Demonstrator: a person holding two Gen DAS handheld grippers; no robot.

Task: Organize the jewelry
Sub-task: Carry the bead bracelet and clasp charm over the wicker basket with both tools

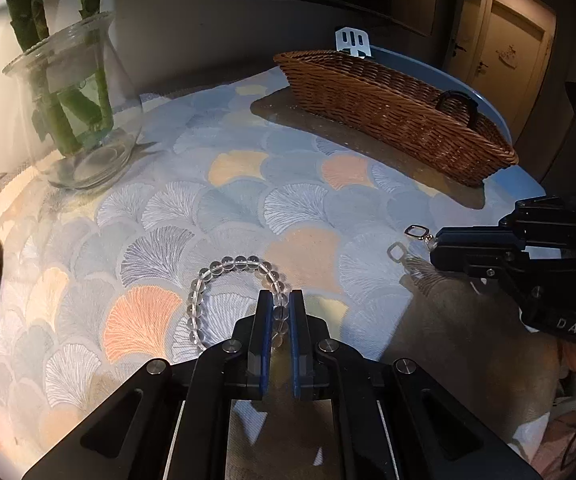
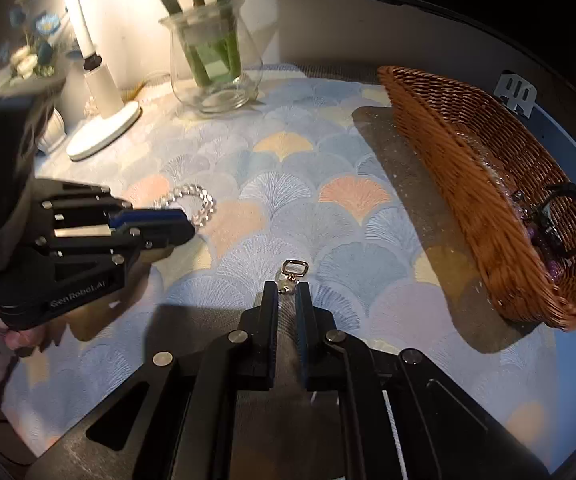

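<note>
My left gripper (image 1: pixel 280 300) is shut on a clear bead bracelet (image 1: pixel 224 272), gripping its right side; the loop lies on or just above the patterned cloth. It also shows in the right wrist view (image 2: pixel 192 200), held by the left gripper (image 2: pixel 192 224). My right gripper (image 2: pixel 287 290) is shut on a small charm with a silver square clasp (image 2: pixel 293 268), the clasp sticking out past the fingertips above the cloth. In the left wrist view the clasp (image 1: pixel 417 233) juts from the right gripper (image 1: pixel 433 246). A brown wicker basket (image 1: pixel 387 108) (image 2: pixel 467 184) holds dark and purple jewelry (image 2: pixel 555 220).
A glass vase (image 1: pixel 76 120) (image 2: pixel 212 60) with bamboo stalks stands at the back left. A white lamp base (image 2: pixel 104 128) sits beside it. The cloth (image 2: pixel 307 200) covers a blue round table (image 1: pixel 503 184), with the basket near its far right edge.
</note>
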